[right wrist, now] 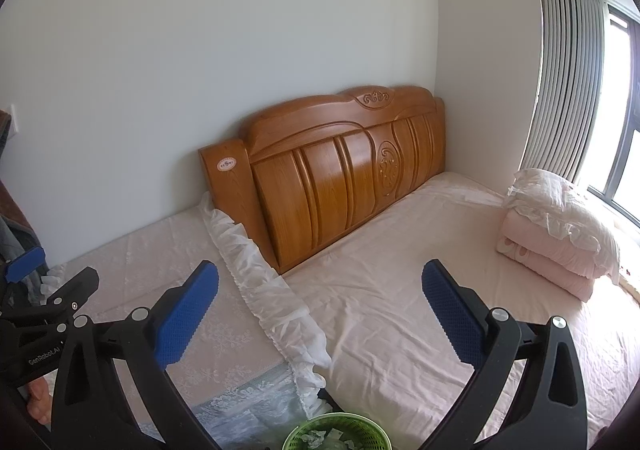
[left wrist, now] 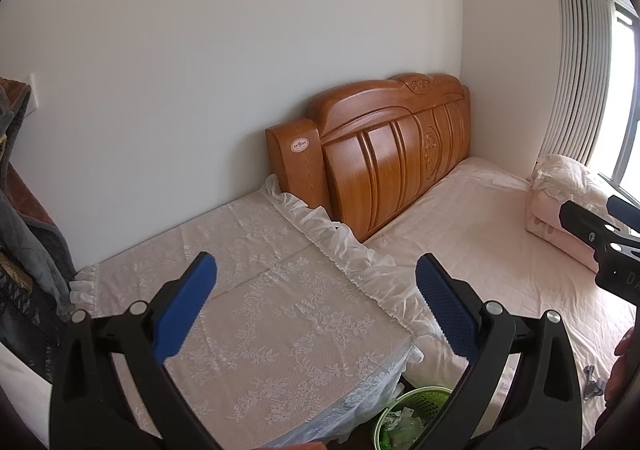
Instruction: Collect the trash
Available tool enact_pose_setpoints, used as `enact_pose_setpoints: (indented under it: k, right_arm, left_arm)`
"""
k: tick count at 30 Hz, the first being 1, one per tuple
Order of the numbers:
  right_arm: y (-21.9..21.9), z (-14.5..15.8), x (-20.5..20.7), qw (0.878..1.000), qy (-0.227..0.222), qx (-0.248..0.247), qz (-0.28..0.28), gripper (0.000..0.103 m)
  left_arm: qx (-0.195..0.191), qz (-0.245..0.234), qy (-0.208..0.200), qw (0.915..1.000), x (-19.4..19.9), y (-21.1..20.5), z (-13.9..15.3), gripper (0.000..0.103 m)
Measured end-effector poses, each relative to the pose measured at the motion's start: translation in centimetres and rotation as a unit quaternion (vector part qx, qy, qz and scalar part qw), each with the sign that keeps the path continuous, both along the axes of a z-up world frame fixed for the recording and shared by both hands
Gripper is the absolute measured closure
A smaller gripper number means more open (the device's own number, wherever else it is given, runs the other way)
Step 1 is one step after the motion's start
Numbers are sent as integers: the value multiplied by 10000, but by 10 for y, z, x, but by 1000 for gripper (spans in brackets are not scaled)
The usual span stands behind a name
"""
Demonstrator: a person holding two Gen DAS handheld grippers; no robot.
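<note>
A green mesh waste basket point(left wrist: 412, 416) stands on the floor between the lace-covered nightstand and the bed, with crumpled white paper inside. It also shows at the bottom of the right wrist view point(right wrist: 340, 432). My left gripper point(left wrist: 316, 302) is open and empty, above the nightstand's corner. My right gripper point(right wrist: 320, 308) is open and empty, above the bed's near edge. The right gripper shows at the right edge of the left wrist view point(left wrist: 600, 230). The left gripper shows at the left edge of the right wrist view point(right wrist: 48, 290). A small grey scrap point(left wrist: 592, 386) lies on the bed sheet.
A nightstand under a white lace cloth point(left wrist: 260, 310) stands left of the bed. The bed has a pink sheet point(right wrist: 400, 290), a carved wooden headboard point(right wrist: 332, 177) and a folded pink quilt with pillow point(right wrist: 560, 238). Clothes point(left wrist: 20, 230) hang at left. A curtained window point(right wrist: 580, 89) is at right.
</note>
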State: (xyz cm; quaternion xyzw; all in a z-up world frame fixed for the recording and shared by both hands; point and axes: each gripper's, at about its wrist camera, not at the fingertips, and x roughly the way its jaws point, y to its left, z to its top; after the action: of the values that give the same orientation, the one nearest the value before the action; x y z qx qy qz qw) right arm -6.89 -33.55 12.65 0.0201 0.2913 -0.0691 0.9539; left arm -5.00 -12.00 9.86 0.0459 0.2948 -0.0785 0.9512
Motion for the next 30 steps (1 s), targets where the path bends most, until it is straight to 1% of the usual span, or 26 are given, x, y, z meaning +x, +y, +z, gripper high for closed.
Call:
enact_pose_setpoints:
  k: [8, 12, 17, 30]
  right_arm:
    - [0, -1, 1, 10000, 26, 16, 16, 2]
    - [0, -3, -1, 10000, 41, 16, -8, 2]
    - [0, -4, -1, 10000, 59, 51, -20, 2]
    - [5, -7, -1, 9999, 105, 53, 0, 2]
  left_arm:
    - [63, -108, -94, 9999, -4, -3, -2, 8]
    - [13, -120, -32, 9999, -2, -4, -4, 8]
    - [85, 44, -61, 9999, 0, -2, -8, 7]
    - [-81, 26, 114, 9999, 5, 4, -11, 8]
